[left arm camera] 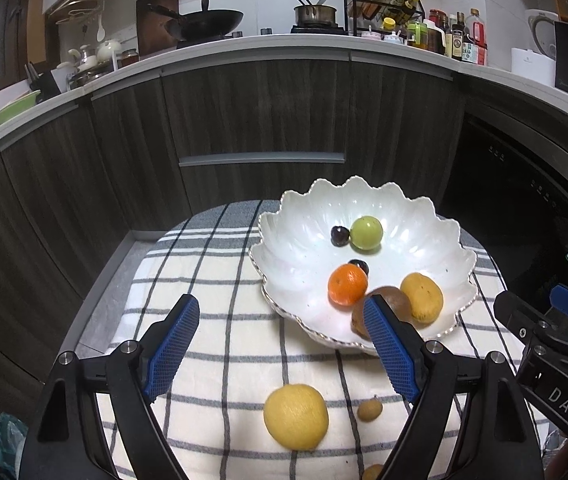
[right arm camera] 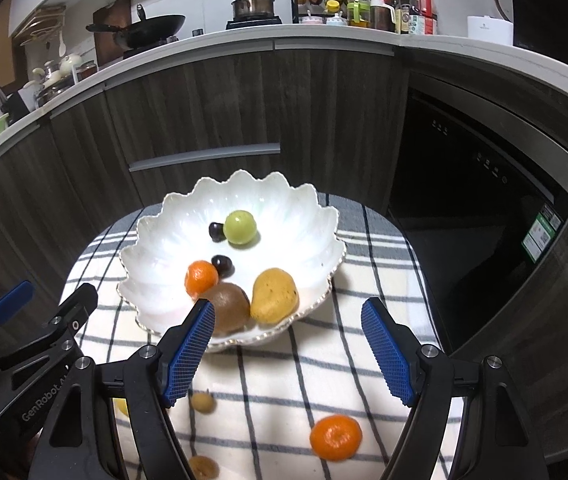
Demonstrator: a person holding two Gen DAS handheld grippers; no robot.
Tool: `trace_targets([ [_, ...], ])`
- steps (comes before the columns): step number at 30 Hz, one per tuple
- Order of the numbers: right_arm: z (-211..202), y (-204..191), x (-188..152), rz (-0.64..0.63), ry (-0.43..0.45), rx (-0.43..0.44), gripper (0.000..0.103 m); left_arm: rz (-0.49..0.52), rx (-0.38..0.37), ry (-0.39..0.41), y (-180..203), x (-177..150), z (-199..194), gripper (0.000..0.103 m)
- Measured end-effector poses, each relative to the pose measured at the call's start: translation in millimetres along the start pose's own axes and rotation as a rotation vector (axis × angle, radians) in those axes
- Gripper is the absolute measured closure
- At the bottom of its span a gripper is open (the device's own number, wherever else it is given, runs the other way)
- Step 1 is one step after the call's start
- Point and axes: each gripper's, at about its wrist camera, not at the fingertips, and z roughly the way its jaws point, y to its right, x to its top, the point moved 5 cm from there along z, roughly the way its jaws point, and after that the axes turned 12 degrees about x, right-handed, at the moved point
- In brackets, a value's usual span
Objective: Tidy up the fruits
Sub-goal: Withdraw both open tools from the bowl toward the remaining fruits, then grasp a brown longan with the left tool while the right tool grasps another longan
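Both grippers hovered empty over loose fruit.
Left gripper [left arm camera: 280,344] and right gripper [right arm camera: 288,346] had fingers spread, presumably ready; bowl [right arm camera: 156,256] sat mid-frame.

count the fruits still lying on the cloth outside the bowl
4: a lemon near left, an orange near right, and two small brown fruits between them; more may be hidden below the frame.

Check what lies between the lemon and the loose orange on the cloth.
A small brown fruit lies between the lemon and the orange, seen in the right wrist view.
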Motion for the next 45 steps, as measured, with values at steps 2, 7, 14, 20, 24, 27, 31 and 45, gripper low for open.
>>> trace_targets([
  [2,-3,3,-3,0.003,-0.001,-0.005,0.027,0.006,-0.003,-0.003,2,-5,-3,0.019],
  [7,-10,12,-18,0.014,-0.009,-0.020,0.027,0.025,-0.007,0.002,8,-20,-13,0.019],
  [14,-23,27,-48,0.053,-0.028,-0.049,0.027,0.059,-0.044,-0.012,21,-48,-23,0.019],
  [20,-30,37,-68,0.067,-0.033,-0.077,0.027,0.088,-0.068,-0.026,30,-70,-27,0.019],
  [24,-34,43,-77,0.085,-0.033,-0.087,0.027,0.105,-0.084,-0.034,35,-82,-29,0.019],
  [27,-35,46,-83,0.095,-0.031,-0.094,0.027,0.109,-0.085,-0.049,36,-90,-28,0.019],
  [31,-36,48,-91,0.091,-0.027,-0.105,0.027,0.121,-0.086,-0.058,39,-99,-26,0.019],
  [45,-32,69,-110,0.147,-0.044,-0.126,0.027,0.178,-0.143,-0.104,65,-131,-22,0.036],
])
